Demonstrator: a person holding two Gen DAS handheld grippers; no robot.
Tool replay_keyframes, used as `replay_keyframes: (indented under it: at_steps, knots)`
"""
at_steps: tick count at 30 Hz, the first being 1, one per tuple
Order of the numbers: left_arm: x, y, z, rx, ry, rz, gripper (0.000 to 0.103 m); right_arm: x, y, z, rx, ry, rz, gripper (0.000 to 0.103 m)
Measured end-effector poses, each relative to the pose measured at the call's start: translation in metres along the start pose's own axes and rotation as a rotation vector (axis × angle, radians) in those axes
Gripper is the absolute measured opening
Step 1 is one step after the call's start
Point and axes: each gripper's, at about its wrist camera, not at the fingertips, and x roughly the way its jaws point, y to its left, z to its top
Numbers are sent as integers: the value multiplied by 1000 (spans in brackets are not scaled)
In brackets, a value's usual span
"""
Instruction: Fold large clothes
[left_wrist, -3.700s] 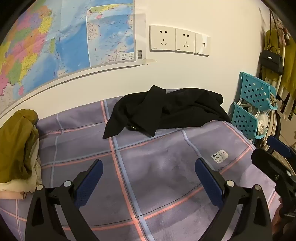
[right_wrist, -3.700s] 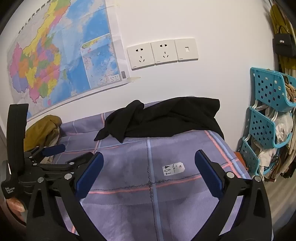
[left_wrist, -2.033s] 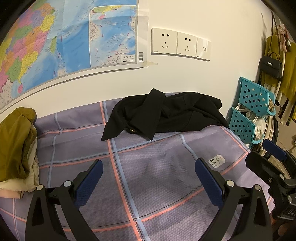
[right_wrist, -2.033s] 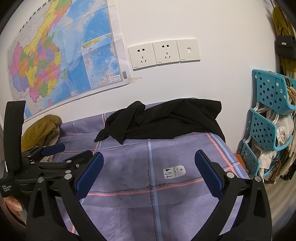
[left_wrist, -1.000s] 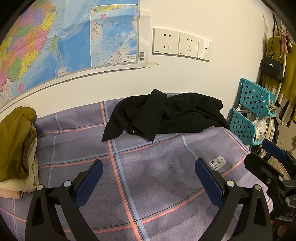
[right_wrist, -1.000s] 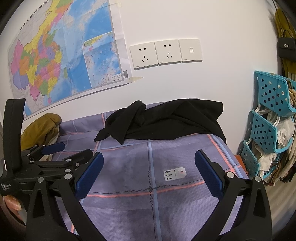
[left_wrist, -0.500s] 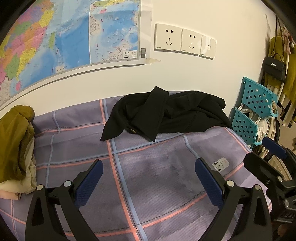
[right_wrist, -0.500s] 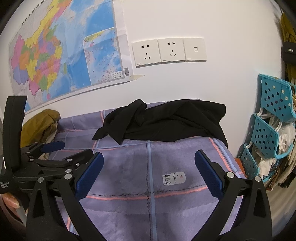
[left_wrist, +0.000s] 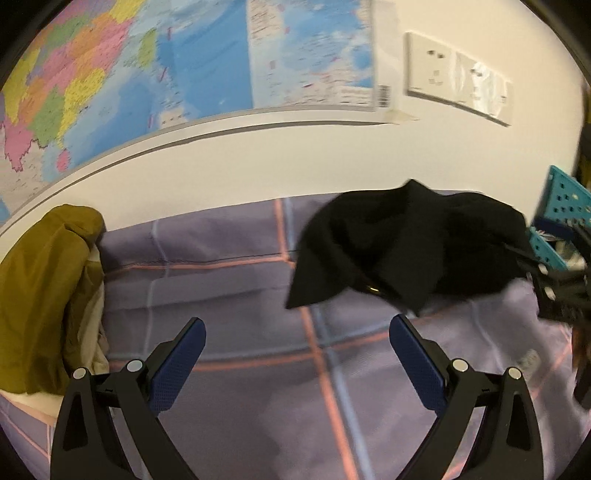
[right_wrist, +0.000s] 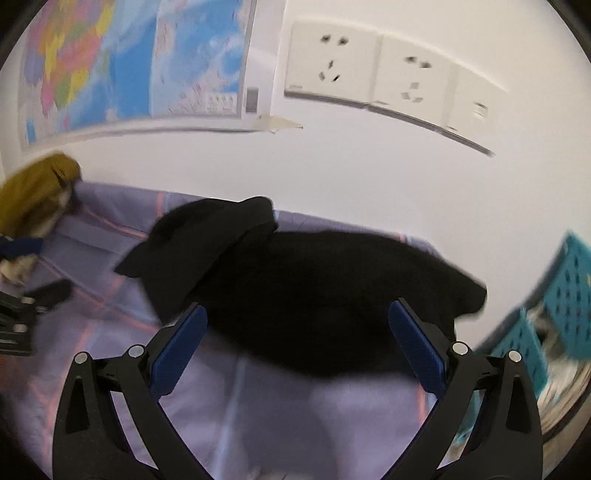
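- Left gripper (left_wrist: 297, 363): jaws wide apart, gripping nothing; two dimpled blue pads (left_wrist: 177, 371) on black plastic arms, over the sheet.
- Right gripper (right_wrist: 297, 349): jaws wide apart, also bare, right by the garment's near edge.
- One black garment (left_wrist: 406, 254), soft and crumpled, lies heaped at the far side of the bed by the wall.
- Sheet (left_wrist: 236, 266): lilac, pink-and-blue grid lines.
- One mustard cloth heap (left_wrist: 37, 288) at the left edge.
- One map (left_wrist: 184, 62); three white wall plates (right_wrist: 391, 74).

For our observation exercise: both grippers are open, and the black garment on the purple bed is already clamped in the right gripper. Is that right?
Not quite. In the right wrist view the right gripper is open, its jaws spread wide in front of the black garment, gripping nothing. The left gripper is open too.
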Motion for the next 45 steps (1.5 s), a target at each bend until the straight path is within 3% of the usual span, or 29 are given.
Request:
replay_keyframes:
  at_steps: [4,6,10,11,12,13,14,19,21,23,25,27,28,30,32,34,38,42,45]
  knots:
    - [17,12,5,-10,31,22,96,39,6,14,-168,54,54,97]
    - [23,16,5,-11,42,26,96,51,7,15,-204,88,132,97]
    - [37,20,4,-9,72,40,96,81,16,19,-291,143,182,93]
    - [39,21,4,-9,77,44,96,86,17,20,-294,153,190,74]
    - [41,22,4,-10,80,47,96,88,18,21,-297,166,222,66]
    - [42,22,4,-10,85,48,96,86,19,21,-304,161,214,42]
    - [43,23,4,-10,89,48,96,80,19,21,-320,149,225,9]
    - [45,28,7,-8,87,50,96,26,-7,24,-284,76,294,10]
    - [46,29,9,-1,79,54,96,12,-17,22,-232,63,318,25]
    - [49,30,11,10,73,59,96,13,-17,22,-216,81,356,46]
    - [54,30,13,17,73,73,96,21,0,24,-260,80,310,67]
    - [55,33,13,18,73,83,96,37,12,26,-264,109,348,71]
    - [56,35,13,18,74,85,96,48,18,29,-258,140,384,70]
    - [57,37,11,15,72,91,96,68,30,34,-255,186,411,57]
    - [60,43,12,14,77,93,96,72,20,32,-256,203,417,8]
    - [60,44,14,21,66,81,96,55,11,38,-242,148,432,7]
    - [59,41,27,48,3,7,96,-23,-28,61,-196,-68,318,6]
    - [55,17,49,120,-81,-145,96,-93,-67,76,-189,-216,151,5]
    - [54,-19,66,210,-146,-296,96,-124,-94,78,-181,-260,69,5]
